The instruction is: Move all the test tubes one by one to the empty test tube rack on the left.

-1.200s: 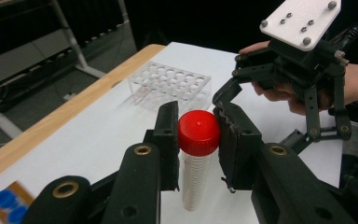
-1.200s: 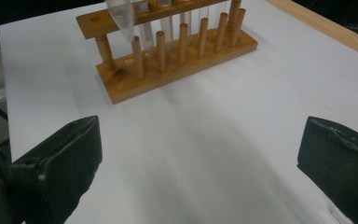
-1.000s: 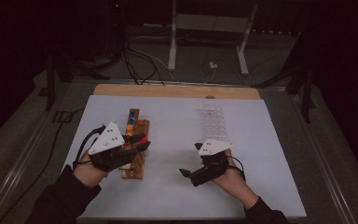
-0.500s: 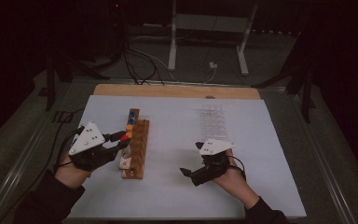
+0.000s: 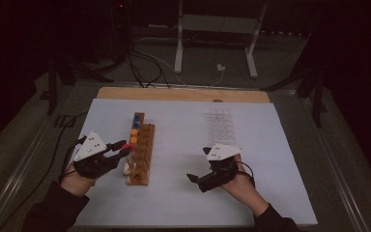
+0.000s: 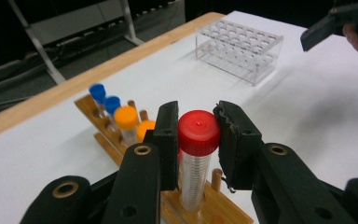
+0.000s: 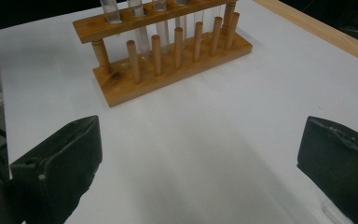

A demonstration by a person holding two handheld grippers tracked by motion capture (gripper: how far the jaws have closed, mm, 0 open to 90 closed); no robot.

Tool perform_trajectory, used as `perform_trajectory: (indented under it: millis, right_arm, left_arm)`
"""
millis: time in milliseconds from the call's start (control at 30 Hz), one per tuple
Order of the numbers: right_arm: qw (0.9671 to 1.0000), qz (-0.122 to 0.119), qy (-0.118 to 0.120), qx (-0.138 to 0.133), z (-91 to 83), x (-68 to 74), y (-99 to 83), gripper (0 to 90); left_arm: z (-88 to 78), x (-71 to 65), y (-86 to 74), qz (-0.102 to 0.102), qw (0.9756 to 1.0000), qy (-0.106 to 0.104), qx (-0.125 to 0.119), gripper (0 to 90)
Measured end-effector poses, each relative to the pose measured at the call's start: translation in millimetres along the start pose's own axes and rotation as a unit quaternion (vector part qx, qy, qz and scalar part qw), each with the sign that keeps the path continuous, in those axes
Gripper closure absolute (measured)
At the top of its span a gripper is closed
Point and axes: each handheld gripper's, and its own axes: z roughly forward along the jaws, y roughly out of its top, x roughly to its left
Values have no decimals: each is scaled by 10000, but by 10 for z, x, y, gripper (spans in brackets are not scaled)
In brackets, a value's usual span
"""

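The left hand-held gripper (image 6: 198,140) has its two black jaws closed on the red screw cap of a clear plastic tube (image 6: 196,163), one pad on each side of the cap. The red-capped tube stands upright, its lower end in the wooden tube rack (image 6: 223,210) near the left side of the tabletop (image 5: 183,198); whether it has seated fully I can't tell. From above, the same left hand-held gripper (image 5: 123,147) sits just beside the rack's near half.

The tube looks light, stiff and thin-walled, likely to crack if pinched hard on the barrel. The smooth barrel would probably slip, so the cap is the better place to hold: wider and sturdier. Kept vertical, it should slide through the rack hole without binding.

Farther along the rack stand two orange-capped tubes (image 6: 127,119) and two blue-capped ones (image 6: 98,93). A row of bare wooden pegs (image 7: 177,44) runs along the rack's side. Well apart, toward the far right, sits an empty clear plastic rack (image 6: 237,49).

The right hand-held gripper (image 7: 198,163) hovers over bare tabletop with its jaws spread wide, nothing between them.
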Motion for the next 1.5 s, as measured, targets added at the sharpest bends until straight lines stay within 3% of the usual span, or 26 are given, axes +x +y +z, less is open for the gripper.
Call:
perform_trajectory:
  millis: [533,767,800,933,1033,1067,1100,1133,1300,1500]
  right_arm:
    - [10000,27,5,1,-5,-13,-4,0]
    - [10000,28,13,0,-5,-16,-4,0]
    - [10000,39,23,-8,-6,-18,-2,0]
    - [10000,32,24,-40,-21,-21,1,0]
    - [10000,39,33,-59,-30,-32,-2,0]
    - [10000,34,32,-65,-33,-31,-3,0]
    - [10000,16,42,-67,-36,-28,-5,0]
    - [10000,-20,13,-63,-38,-22,-8,0]
    - [9999,-79,-24,-114,-81,-26,-78,0]
    - [10000,4,-43,-5,-135,-79,-234,0]
  left_arm:
    - [227,-26,-267,1,9991,-52,411,716]
    - [213,-33,-265,60,9990,-66,446,703]
    - [213,-39,-263,37,9990,-82,440,668]
    - [181,-94,-220,40,9990,-88,442,349]
    - [145,-131,-175,-51,9990,-261,357,165]
    - [129,-135,-170,-17,9988,-399,301,149]
    - [118,-135,-168,-13,9980,-566,270,75]
    - [109,-138,-170,-53,9978,-615,246,31]
    - [65,-140,-248,64,9972,-746,26,5]
    - [45,-121,-419,108,9972,-732,90,4]
